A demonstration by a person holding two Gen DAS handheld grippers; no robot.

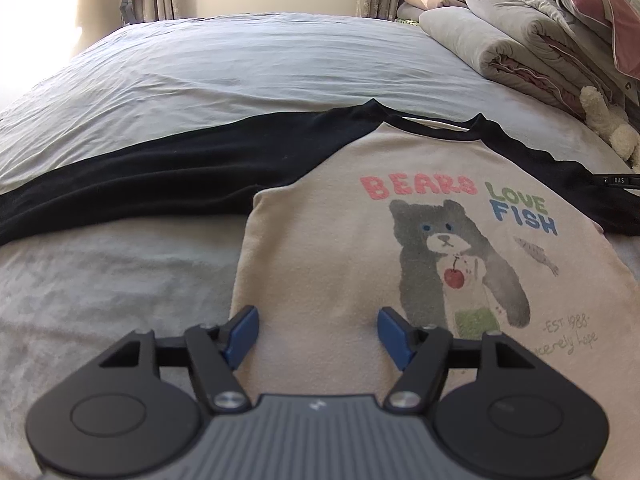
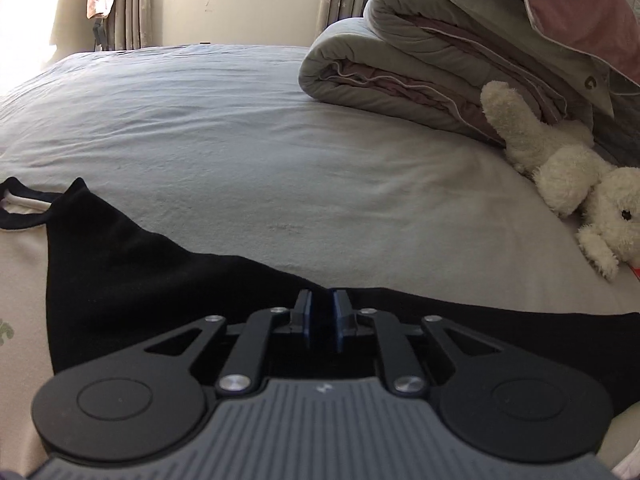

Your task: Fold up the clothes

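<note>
The left gripper gapes wide and empty over the shirt on the bed. The right gripper, fingers narrowly parted, seems empty above the black sleeve; plush toy at two o'clock.

The cream bear-print shirt runs under the left gripper's body, its hem hidden. Its black right sleeve vanishes beneath the right gripper, cuff unseen, and the white plush toy is cut off by the frame's edge.

cream shirt, black sleeves, grey bear print right of jaws; pale grey sheet beyond; white plush toy.
</note>
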